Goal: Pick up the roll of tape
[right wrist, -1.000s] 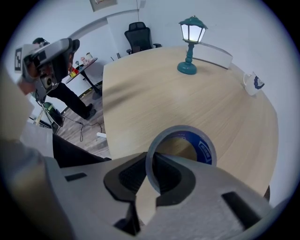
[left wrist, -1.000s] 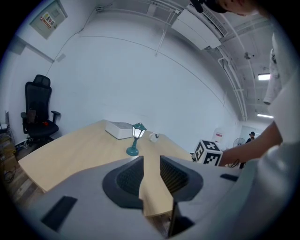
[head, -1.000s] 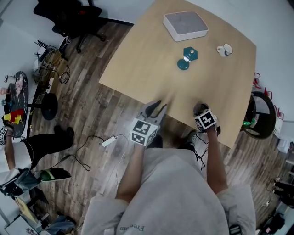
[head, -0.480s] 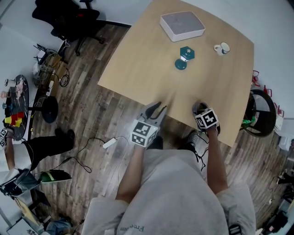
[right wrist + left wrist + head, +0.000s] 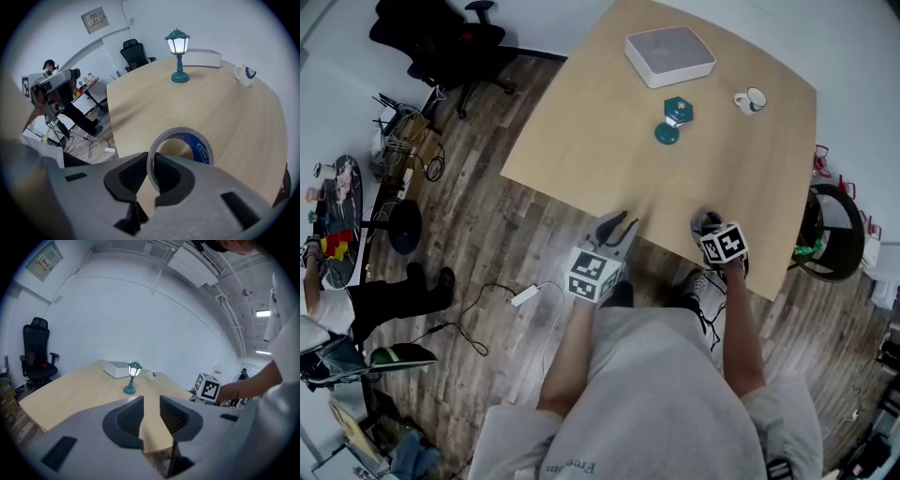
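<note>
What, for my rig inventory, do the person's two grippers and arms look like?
Both the left gripper and the right gripper have smooth light-grey moulded bodies, with two jaws lined with dark ribbed pads. Each carries a white cube printed with black square markers. The person wears a grey short-sleeved shirt, which leaves the forearms bare.

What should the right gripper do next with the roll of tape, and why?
Probably lift the right gripper straight up, keeping the grip. Its jaws are closed on the wall of the grey roll of tape with a blue inner face, one pad inside the ring, one outside, and the roll looks close to the light wooden table.
</note>
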Motion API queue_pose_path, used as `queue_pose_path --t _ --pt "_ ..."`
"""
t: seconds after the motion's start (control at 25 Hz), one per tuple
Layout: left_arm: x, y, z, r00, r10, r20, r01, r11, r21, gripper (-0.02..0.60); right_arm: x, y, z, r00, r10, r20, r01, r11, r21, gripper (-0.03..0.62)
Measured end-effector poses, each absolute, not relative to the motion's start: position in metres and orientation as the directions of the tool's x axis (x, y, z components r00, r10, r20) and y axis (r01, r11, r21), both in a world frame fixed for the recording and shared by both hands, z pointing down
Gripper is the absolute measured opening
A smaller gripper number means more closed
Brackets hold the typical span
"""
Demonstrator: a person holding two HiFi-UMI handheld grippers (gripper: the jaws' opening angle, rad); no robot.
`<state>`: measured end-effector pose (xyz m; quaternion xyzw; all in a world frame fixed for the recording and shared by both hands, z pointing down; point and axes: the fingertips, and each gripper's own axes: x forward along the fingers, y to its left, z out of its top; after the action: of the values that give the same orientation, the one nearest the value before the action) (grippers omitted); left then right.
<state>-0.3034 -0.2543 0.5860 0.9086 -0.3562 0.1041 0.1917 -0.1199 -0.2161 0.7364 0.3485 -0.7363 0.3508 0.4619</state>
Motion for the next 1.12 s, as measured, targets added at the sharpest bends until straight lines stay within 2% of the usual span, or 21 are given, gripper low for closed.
queue_pose_path --t 0.68,1.12 --pt "-0.275 -0.253 0.580 0.691 -0.637 0.341 -0.721 -0.642 0.262 0.097 -0.111 -0.211 0.719 -0.339 -0.214 0.916 -0.805 0.571 -0.164 0.043" --pt "-0.260 -0.265 0.570 0.622 -0.703 0.344 -0.783 -0.568 0.253 0.094 -0.102 -0.214 0.693 -0.484 -0.267 0.834 -0.790 0.542 -0.285 0.043"
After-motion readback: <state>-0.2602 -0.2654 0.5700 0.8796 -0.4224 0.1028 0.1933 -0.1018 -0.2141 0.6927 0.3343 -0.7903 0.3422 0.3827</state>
